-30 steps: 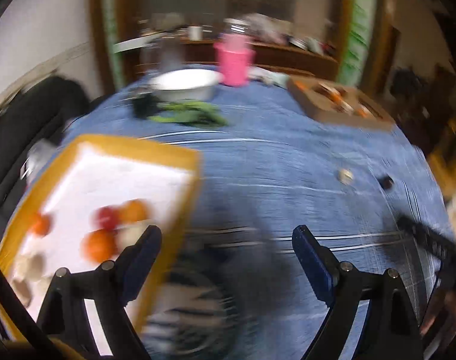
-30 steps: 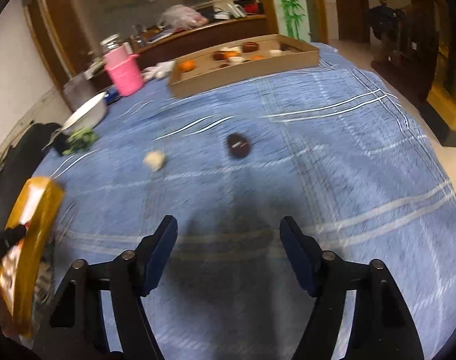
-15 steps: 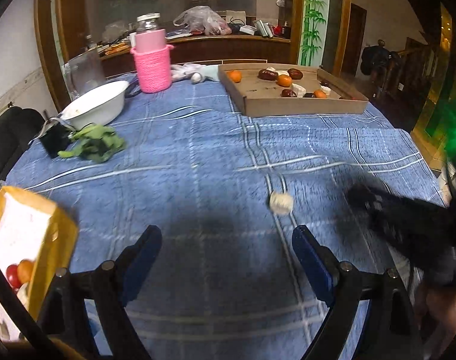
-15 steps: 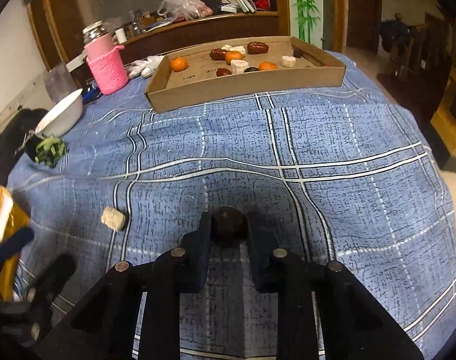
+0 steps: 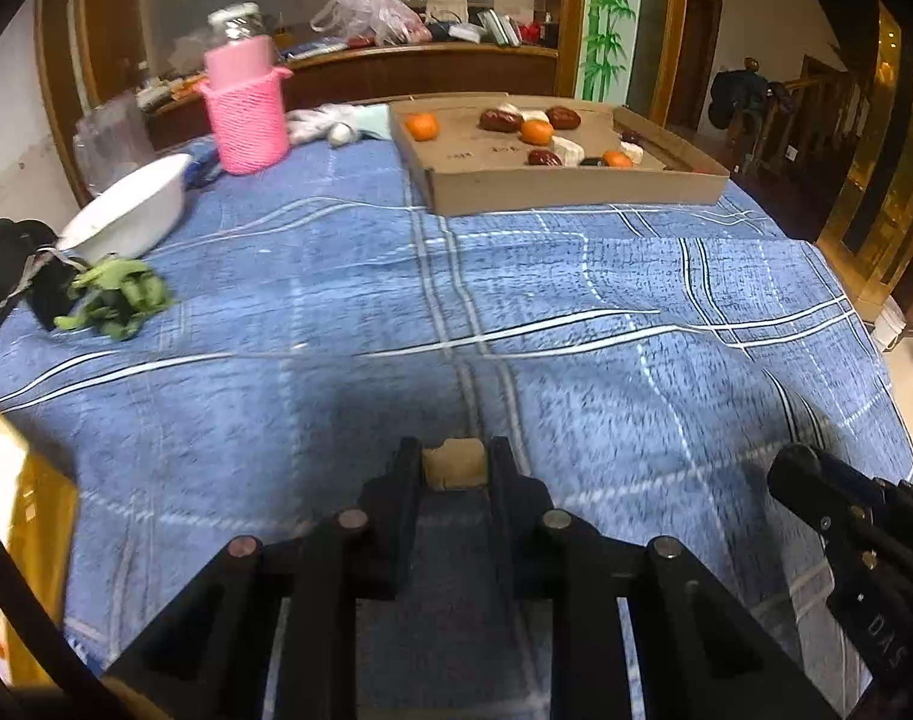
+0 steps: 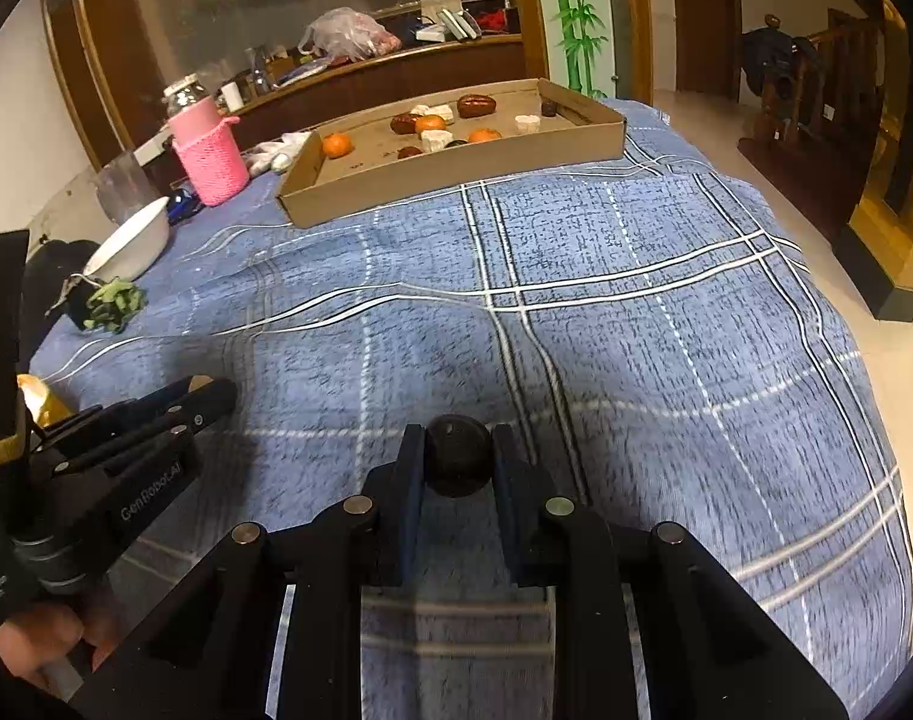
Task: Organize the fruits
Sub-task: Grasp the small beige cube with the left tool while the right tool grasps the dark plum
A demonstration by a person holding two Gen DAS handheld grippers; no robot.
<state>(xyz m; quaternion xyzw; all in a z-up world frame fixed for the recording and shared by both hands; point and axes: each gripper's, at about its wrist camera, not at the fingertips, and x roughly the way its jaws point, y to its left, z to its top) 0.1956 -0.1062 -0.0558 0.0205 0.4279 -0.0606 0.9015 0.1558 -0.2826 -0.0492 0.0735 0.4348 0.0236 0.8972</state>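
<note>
The left hand-held gripper [image 5: 455,465] has just been closing and now pinches a pale tan cube of fruit [image 5: 455,463] between its pads, low over the near middle of the desk [image 5: 576,276], which is covered by a blue plaid cloth. The right hand-held gripper [image 6: 458,461] is clamped on a dark round fruit [image 6: 458,462], also just above the cloth, near the left one.

At the far right of the desk lies a shallow cardboard tray [image 5: 576,189]. In it are three oranges [image 5: 423,126], several dark red dates [image 5: 501,120] and a few white chunks [image 5: 567,150], scattered loosely rather than in rows.

At the far left stands a jar in a pink knitted sleeve [image 5: 246,111], its contents hidden. Nearer, a white bowl [image 5: 126,213] sits tilted; its inside is not visible. Beside it is a bunch of green leaves [image 5: 117,300]. At the near left edge a yellow-rimmed tray [image 5: 36,516] shows only partly, with something orange-red in it.
</note>
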